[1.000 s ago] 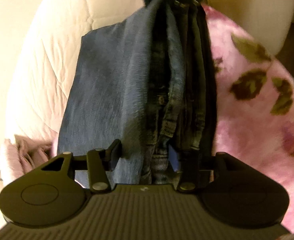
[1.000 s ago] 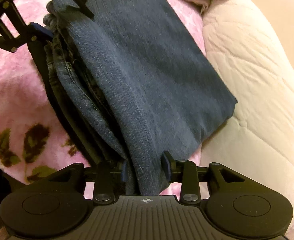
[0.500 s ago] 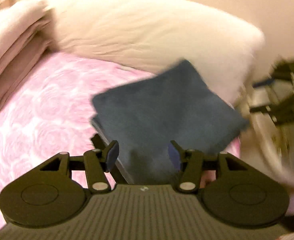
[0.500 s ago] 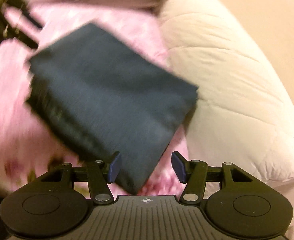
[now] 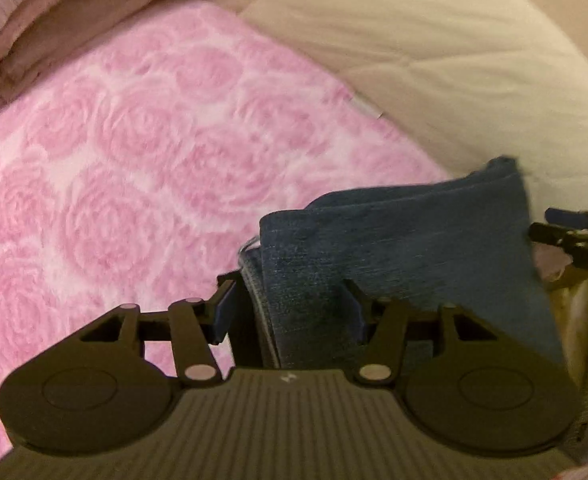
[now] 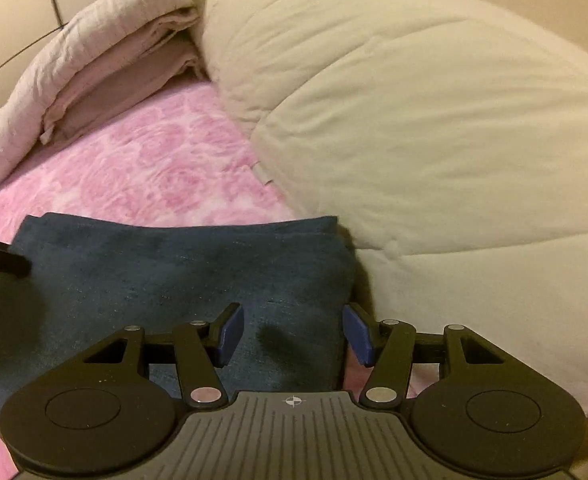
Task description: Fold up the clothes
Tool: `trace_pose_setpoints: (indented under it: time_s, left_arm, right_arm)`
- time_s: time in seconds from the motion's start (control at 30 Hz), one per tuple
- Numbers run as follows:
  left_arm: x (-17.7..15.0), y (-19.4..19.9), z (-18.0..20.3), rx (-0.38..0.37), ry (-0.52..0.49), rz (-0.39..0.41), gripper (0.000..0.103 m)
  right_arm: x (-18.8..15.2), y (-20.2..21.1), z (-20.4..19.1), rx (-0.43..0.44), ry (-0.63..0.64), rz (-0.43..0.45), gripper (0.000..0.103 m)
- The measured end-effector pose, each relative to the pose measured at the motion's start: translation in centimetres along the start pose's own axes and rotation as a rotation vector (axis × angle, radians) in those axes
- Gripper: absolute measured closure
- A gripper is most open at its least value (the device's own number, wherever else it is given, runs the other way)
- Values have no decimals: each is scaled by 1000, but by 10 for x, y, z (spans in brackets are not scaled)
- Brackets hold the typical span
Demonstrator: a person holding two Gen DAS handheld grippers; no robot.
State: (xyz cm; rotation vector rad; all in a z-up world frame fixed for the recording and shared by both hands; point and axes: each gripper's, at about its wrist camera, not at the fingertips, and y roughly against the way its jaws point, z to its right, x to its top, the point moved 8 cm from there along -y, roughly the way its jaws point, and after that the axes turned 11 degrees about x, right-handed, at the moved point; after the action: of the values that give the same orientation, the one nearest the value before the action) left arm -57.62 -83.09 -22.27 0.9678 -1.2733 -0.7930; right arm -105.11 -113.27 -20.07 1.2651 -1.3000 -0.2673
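The folded blue jeans (image 6: 166,280) lie flat on the pink rose blanket (image 6: 146,172), their right edge against the cream duvet. My right gripper (image 6: 292,320) hovers over the near right corner of the jeans, jaws apart and pads (image 6: 230,332) clear of the cloth. In the left wrist view the jeans (image 5: 405,248) run to the right, with their folded left edge between the jaws. My left gripper (image 5: 290,304) is open; its pads (image 5: 224,314) do not press the denim. Each gripper's fingertips show at the edge of the other view.
A puffy cream duvet (image 6: 433,120) fills the right side. Folded beige bedding (image 6: 106,64) is stacked at the back left, below pale wall panels (image 6: 10,12). The pink blanket (image 5: 114,168) stretches to the left of the jeans.
A second ago both grippers were shut on the jeans' ends, the bundle standing on edge. Now the jeans lie flat, both grippers have opened, rolled and drawn back.
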Motion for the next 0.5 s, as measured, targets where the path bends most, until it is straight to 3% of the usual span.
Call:
trace_pose_setpoints:
  time_s: [0.2,0.37,0.5]
  left_arm:
    - [-8,-33,7,47,-16,-18,47]
    - [-12,-34,-13,-72,105,-31,43]
    - [-21,0,-28,-135,117,7,55]
  right_arm:
    - [4,1,-36,111,159,20,47]
    - [-12,11,-109,269,304,-31,47]
    - [-31,6,-157,317,351,-71,47]
